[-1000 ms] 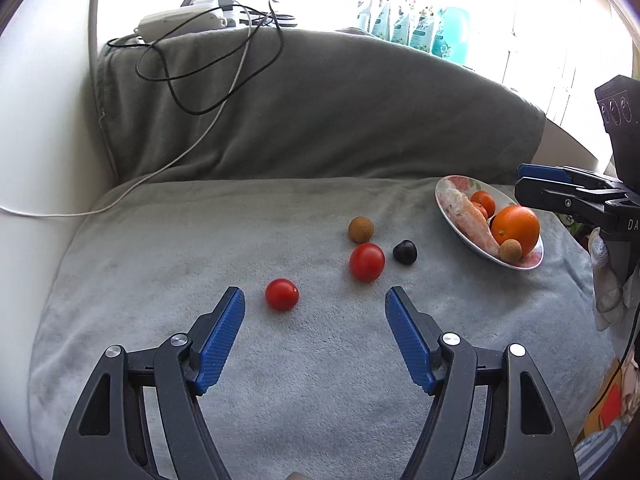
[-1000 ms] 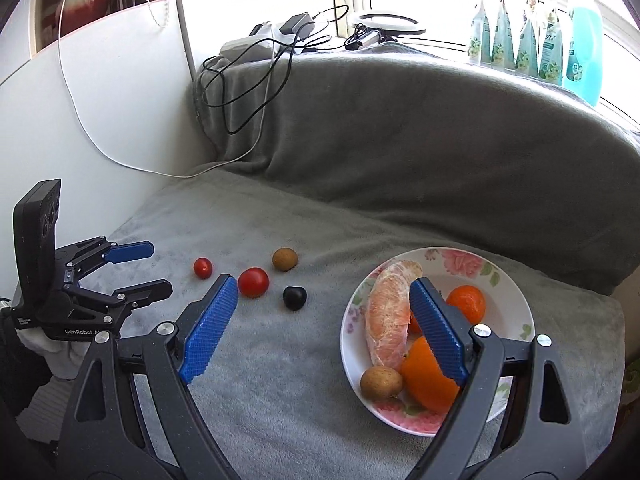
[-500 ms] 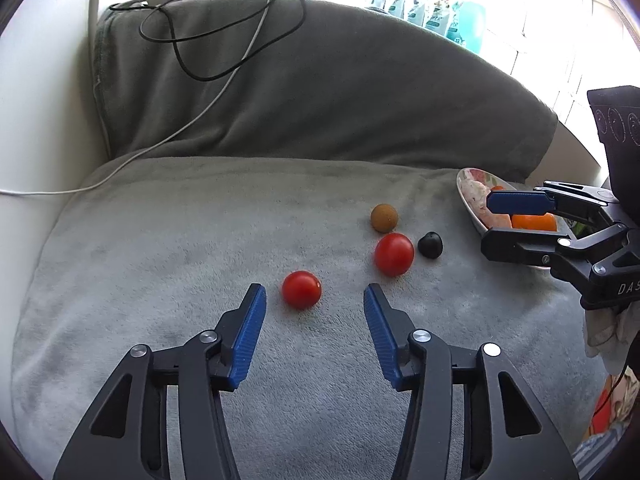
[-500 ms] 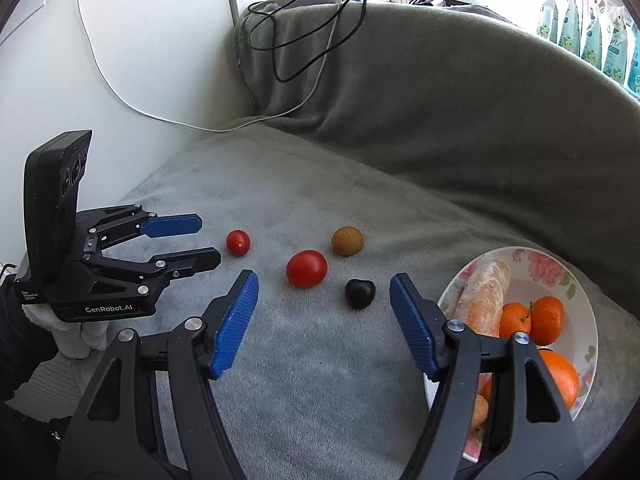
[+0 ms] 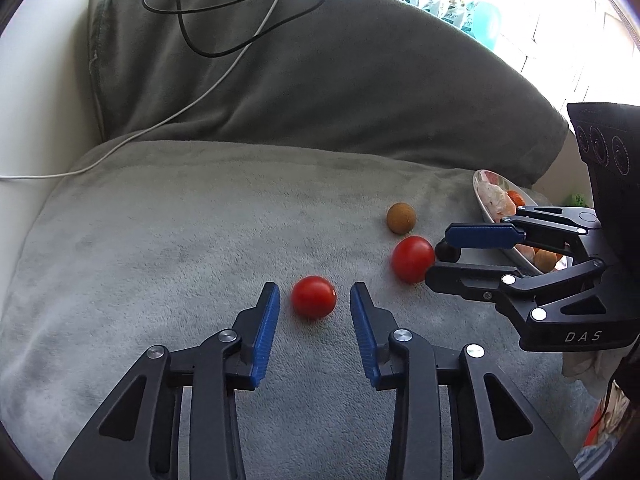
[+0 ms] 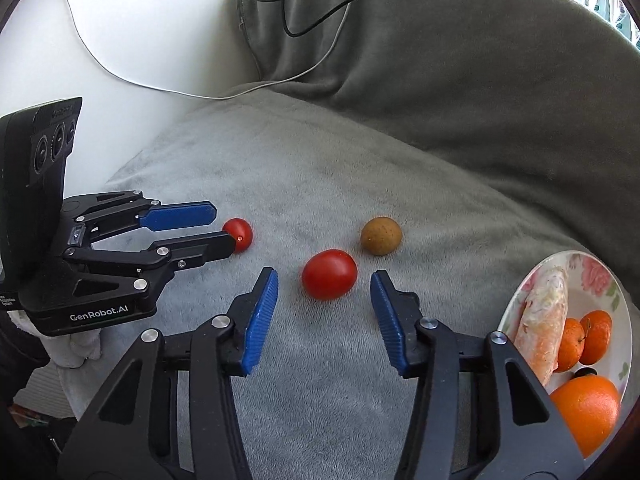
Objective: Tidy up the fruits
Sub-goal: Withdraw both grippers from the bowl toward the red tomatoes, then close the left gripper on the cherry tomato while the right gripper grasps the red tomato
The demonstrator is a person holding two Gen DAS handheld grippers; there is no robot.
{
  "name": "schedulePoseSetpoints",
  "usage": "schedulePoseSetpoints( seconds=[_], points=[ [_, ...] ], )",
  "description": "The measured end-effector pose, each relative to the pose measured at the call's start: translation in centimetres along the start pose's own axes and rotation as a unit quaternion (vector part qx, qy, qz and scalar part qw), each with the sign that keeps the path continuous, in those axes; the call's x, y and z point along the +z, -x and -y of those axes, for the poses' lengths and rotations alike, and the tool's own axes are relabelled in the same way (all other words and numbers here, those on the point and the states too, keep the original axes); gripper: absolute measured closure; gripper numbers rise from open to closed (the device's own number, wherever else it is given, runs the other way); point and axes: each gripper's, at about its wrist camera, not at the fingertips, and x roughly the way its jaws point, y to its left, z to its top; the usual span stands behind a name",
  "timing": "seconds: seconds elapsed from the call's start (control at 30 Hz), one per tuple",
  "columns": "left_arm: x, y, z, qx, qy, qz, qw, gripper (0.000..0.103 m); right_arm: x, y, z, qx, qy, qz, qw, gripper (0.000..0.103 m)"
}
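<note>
Where grey blanket (image 5: 168,240) covers cushion: cables (image 5: 224,20) trail across backrest.

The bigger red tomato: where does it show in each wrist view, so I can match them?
Left wrist view: the bigger tomato lies right of centre, just ahead of the right tongs, whose jaws are closing.
Right wrist view: the same tomato lies at centre, between those tongs' pads, untouched.
Shared landmark: the brown round fruit just beyond it.

Grey cushion (image 6: 320,380), two tomatoes (image 6: 329,274), brown fruit (image 6: 381,236), plate (image 6: 618,300)
</note>
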Motion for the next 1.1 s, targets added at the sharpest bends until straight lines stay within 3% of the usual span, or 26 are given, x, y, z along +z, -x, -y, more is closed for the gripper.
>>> schedulePoseSetpoints(
  seconds=[0.3,0.67,1.1],
  points=[
    [0.4,-1.2,0.7,0.004,-0.006,-0.013,0.9999,0.07,0.6,-1.4,-0.3,-0.01,0.01,-0.014,1.0,0.053],
    [0.4,-2.2,0.3,0.003,0.001,-0.023,0.9997,0.079,0.5,-2.5,-0.3,-0.017,0.01,-0.027,0.999,0.067],
    [0.2,-1.3,-0.1,0.005,0.005,-0.013,0.9999,0.08,0.4,-2.0,-0.4,-0.009,-0.001,-0.017,1.0,0.068]
  ],
)
